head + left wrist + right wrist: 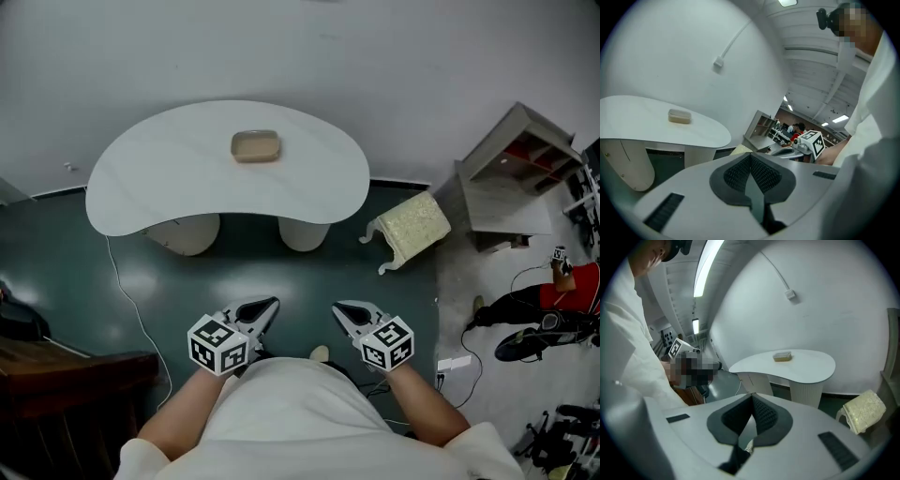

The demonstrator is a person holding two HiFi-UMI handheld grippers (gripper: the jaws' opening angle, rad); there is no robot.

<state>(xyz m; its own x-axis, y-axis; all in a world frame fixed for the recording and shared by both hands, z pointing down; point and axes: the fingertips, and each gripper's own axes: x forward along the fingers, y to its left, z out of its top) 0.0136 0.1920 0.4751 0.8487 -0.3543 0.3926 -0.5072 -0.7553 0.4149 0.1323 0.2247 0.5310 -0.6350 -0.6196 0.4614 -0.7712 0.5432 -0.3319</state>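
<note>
I hold both grippers low and close to my body, over the dark green floor. My left gripper (270, 305) is shut, its pads meeting at the tips with nothing between them (750, 157). My right gripper (341, 307) is likewise shut and empty (752, 397). Well ahead of both stands a white kidney-shaped table (169, 178) on two round legs. A small tan lidded box (255, 146) rests on its top near the far edge, also visible as the box (679, 116) in the left gripper view and the box (782, 356) in the right gripper view.
An overturned stool with a pale cushion (411, 227) lies right of the table. A grey shelf unit (511, 178) stands further right, with cables and gear on the floor by it. A dark wooden piece (56, 375) sits at my left. A white cable (131, 300) trails across the floor.
</note>
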